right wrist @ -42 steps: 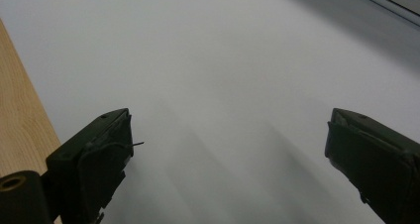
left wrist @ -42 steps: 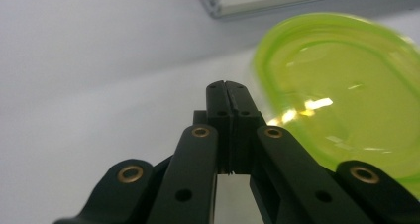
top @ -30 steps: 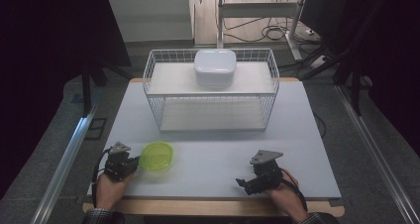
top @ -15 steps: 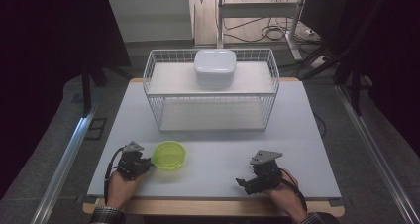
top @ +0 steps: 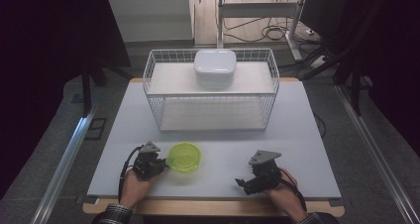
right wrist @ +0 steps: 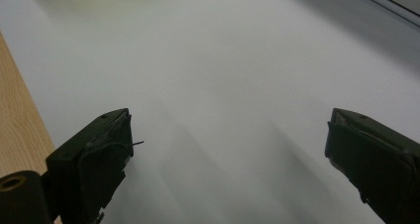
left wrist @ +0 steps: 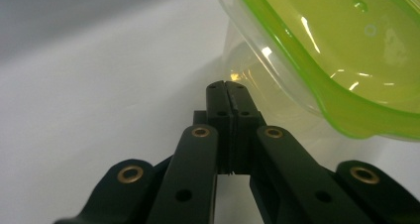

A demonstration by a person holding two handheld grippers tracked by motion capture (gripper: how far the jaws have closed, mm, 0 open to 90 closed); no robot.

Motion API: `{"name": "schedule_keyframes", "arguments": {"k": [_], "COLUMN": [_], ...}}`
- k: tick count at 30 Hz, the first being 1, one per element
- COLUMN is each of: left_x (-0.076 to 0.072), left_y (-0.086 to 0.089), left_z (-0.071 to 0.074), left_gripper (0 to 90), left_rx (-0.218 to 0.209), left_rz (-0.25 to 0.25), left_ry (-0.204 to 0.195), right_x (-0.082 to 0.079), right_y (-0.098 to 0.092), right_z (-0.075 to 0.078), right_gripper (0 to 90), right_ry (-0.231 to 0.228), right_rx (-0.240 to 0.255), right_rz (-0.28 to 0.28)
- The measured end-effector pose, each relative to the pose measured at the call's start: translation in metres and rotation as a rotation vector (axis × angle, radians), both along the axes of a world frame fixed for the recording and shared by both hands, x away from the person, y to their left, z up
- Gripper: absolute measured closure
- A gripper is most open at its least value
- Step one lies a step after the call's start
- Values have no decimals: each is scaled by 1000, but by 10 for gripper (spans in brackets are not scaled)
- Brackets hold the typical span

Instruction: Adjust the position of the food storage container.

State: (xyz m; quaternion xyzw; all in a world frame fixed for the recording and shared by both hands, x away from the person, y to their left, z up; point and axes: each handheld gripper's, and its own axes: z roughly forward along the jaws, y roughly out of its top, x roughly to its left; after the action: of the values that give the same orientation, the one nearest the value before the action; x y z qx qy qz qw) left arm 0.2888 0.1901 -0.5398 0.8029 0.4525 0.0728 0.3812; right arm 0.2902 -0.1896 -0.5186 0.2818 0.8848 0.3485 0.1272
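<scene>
The green container (top: 184, 157) stood on the white table (top: 297, 135), in front of the wire basket (top: 212, 92) and well apart from it; the left gripper (top: 157, 162) was at the container's left edge, its jaws fully closed on each other with nothing between them, the tips just beside the clear wall under the green lid. The right gripper (top: 246, 182) rested on the table to the right of the container, well apart from it; its jaws stood wide open and held nothing. A white box (top: 215, 68) sat on the basket's upper shelf, behind the container.
</scene>
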Motion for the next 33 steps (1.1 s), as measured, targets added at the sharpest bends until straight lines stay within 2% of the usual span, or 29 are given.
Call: {"name": "schedule_keyframes", "arguments": {"k": [16,17,24,31,33], "left_x": [-5,-6,-10,-10,-11], "left_y": [-44,-46,-62,-70,-68], "left_z": [3,3,4,4,6], "left_gripper": [899,900,899,896,854], "left_rx": [-10,-1,-17,1,10], "left_rz": [-133,-151,-177,-184,-174], "left_ry": [-2,-11,-13,-26,-38], "right_x": [1,2,2,2,2], "right_y": [-1,-2,-3,-3,-4], "right_z": [0,0,1,1,1], "right_gripper": [45,46,45,45,45], "right_ry": [3,3,1,3,3], "right_rx": [5,6,12,12,13], "right_rz": [-13,-15,-20,-20,-23]}}
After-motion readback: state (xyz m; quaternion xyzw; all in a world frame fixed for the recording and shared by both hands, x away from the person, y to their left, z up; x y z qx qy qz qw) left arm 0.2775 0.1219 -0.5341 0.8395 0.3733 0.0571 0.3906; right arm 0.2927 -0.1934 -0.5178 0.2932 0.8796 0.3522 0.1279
